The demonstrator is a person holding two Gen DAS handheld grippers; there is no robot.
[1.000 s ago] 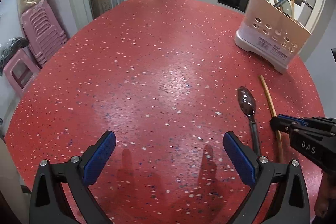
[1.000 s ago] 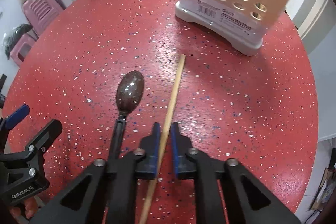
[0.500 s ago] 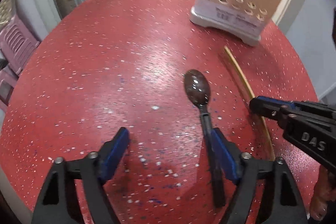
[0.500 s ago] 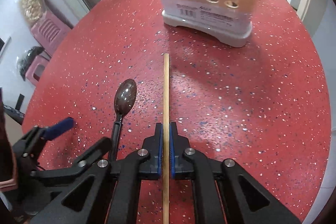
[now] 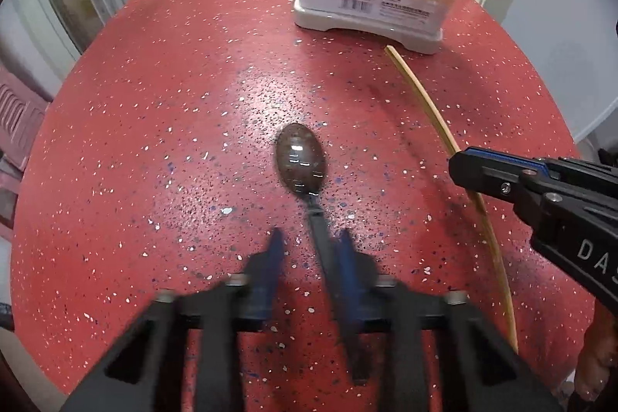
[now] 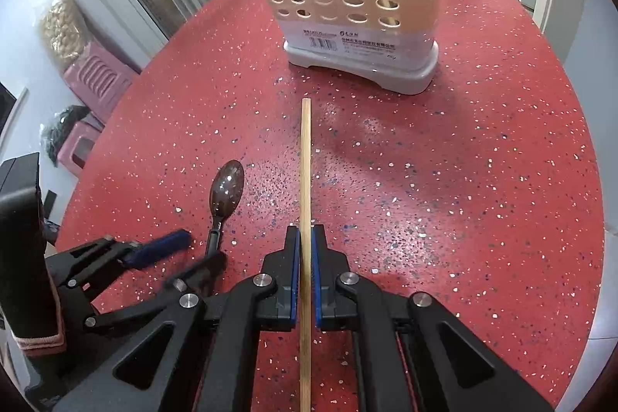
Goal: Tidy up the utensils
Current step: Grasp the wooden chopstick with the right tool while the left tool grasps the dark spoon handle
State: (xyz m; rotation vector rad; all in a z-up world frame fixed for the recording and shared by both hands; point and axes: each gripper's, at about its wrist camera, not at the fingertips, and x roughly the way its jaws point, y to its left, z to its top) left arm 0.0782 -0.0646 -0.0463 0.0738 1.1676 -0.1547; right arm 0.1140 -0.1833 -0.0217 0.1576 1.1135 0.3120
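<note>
1. Right gripper [image 6: 304, 253]: jaws clamped on a single wooden chopstick [image 6: 305, 180]. The stick runs straight out toward 12 o'clock in the right wrist view, its far tip near the holder's base but not touching.
2. Left gripper [image 5: 309, 257]: jaws have just been closing around the spoon [image 5: 301, 161] handle. Blurred; the right pad looks against the handle, the left pad stands clear with a visible gap. Not a grip yet, by my read.
3. Spoon: dark, bowl pointing to 12 o'clock in the left wrist view, lying flat on the red speckled table [image 5: 154, 103].
4. Utensil holder [image 6: 347, 6]: beige, perforated, grey base, at 12 to 1 o'clock past the chopstick tip. Already holds several spoons and at least one wooden stick.
5. Progress: seemingly late stage. Holder partly filled; the only loose items I see are this spoon and chopstick.
6. Left to do: finish the spoon grip, lift both, drop each into the holder. Which compartment, cannot tell.
</note>
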